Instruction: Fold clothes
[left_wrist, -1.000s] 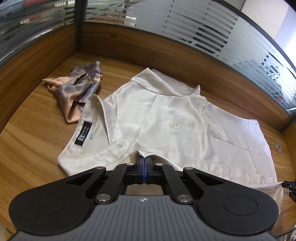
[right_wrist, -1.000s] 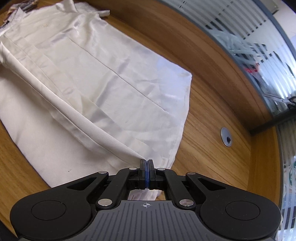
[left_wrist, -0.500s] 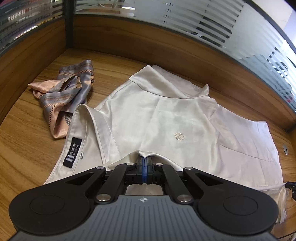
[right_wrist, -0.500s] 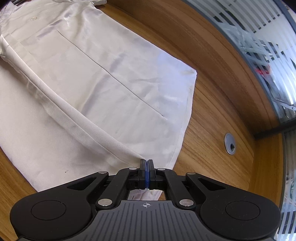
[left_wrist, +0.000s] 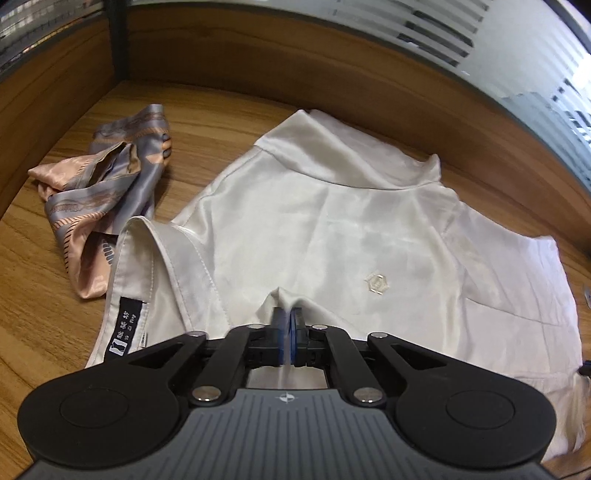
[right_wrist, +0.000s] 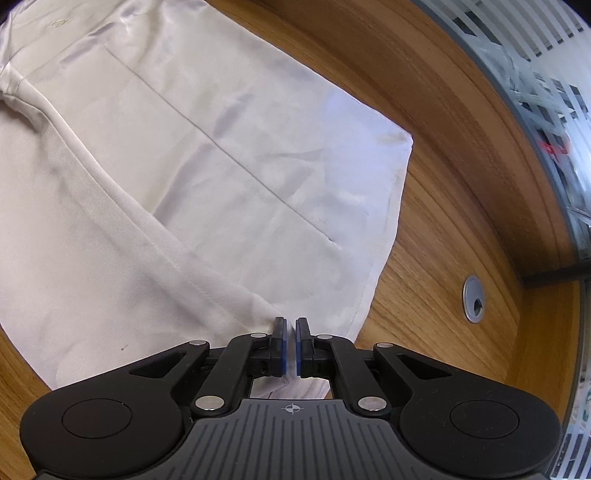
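Silk-like peach-and-grey striped scarf (left_wrist: 107, 192) is lying crumpled just left of the cream satin short-sleeved shirt (left_wrist: 332, 206), touching its collar. The shirt is lying spread on the wooden table (left_wrist: 44, 295), its black neck label (left_wrist: 125, 328) showing at its left end.

Left gripper (left_wrist: 289, 321) is sitting over the shirt's near edge by the collar; its jaws have just been opening, and a raised pinch of cloth is standing between the barely parted pads.

Right gripper (right_wrist: 290, 332) is sitting at the shirt's hem end, jaws a sliver apart, cloth lying between, not pressed.

Round metal cable grommet (right_wrist: 474, 299) is sitting right of the shirt, well apart.

Step, judged: the lengthwise fold is being laid down and released. Next calls for opening wider, lifting clear without dragging the slippery cloth, then taking fresh corners.
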